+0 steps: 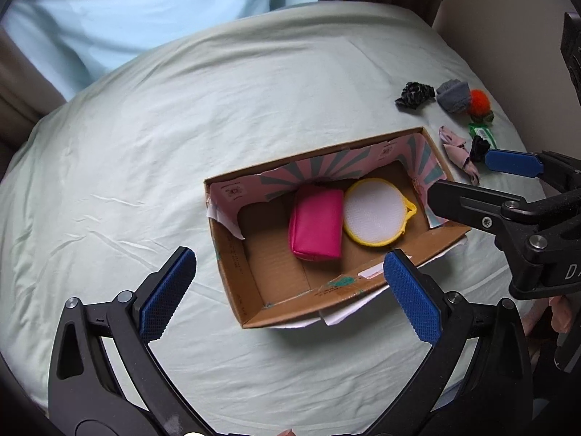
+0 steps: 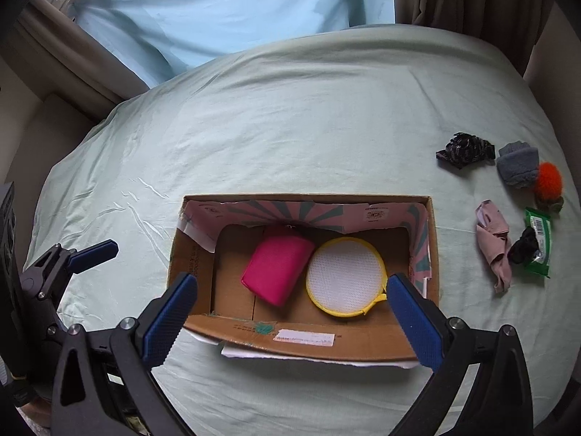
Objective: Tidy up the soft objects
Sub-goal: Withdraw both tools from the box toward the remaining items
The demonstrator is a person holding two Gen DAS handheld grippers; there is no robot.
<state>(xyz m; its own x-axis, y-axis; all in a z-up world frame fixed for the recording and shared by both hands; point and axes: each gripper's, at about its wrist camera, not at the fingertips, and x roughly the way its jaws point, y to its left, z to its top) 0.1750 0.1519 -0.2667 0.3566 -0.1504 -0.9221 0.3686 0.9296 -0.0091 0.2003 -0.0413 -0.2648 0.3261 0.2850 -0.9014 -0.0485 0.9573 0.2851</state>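
Note:
An open cardboard box (image 2: 203, 254) (image 1: 236, 265) lies on the pale green bed sheet. Inside it a pink pouch (image 2: 277, 269) (image 1: 316, 223) rests beside a round white pad with a yellow rim (image 2: 345, 276) (image 1: 376, 210). My right gripper (image 2: 292, 301) hangs above the box's near wall, open, with nothing between its pads. My left gripper (image 1: 287, 287) is open and empty over the box's near left part. In the left wrist view the right gripper (image 1: 472, 181) shows at the box's right end. In the right wrist view the left gripper's fingertips (image 2: 94, 250) show left of the box.
To the right of the box lie loose soft items: a black patterned scrunchie (image 2: 466, 149), a grey cloth (image 2: 517, 167), an orange fluffy ball (image 2: 550, 180), a pink cloth (image 2: 495, 247), a small black item (image 2: 524, 249) and a green packet (image 2: 541, 243). Curtains hang behind the bed.

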